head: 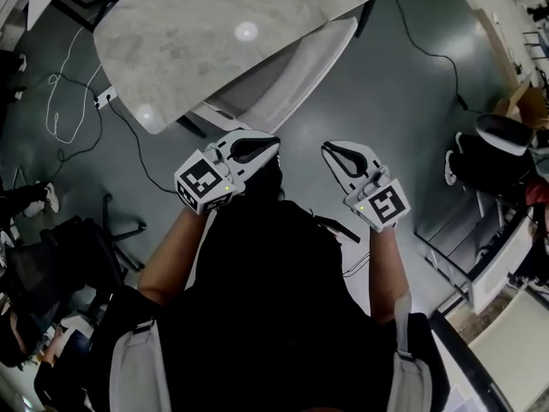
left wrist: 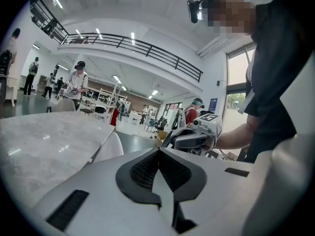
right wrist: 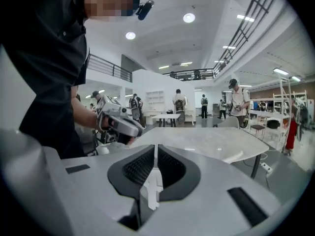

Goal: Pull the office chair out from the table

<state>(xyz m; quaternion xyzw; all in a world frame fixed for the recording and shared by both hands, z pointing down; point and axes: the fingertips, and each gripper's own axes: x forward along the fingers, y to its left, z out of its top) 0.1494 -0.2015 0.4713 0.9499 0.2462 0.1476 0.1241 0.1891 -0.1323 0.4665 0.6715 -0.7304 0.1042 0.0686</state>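
Observation:
The white office chair (head: pixel 287 75) stands tucked part way under the marble table (head: pixel 206 33), just ahead of me. Both grippers hang in the air short of it, touching nothing. My left gripper (head: pixel 270 144) is shut and empty, a little this side of the chair's near edge. To its right, my right gripper (head: pixel 330 150) is also shut and empty. In the left gripper view its closed jaws (left wrist: pixel 158 150) point past the chair's white shell (left wrist: pixel 110 149) and the table top (left wrist: pixel 39 146). The right gripper view has its jaws (right wrist: pixel 156 146) aimed at the table (right wrist: pixel 206 141).
Cables (head: pixel 69 110) and a power strip (head: pixel 105 98) lie on the dark floor left of the table. A black chair (head: pixel 51 256) stands at my left, a cardboard box (head: pixel 523 101) and furniture at my right. People stand far off in the hall.

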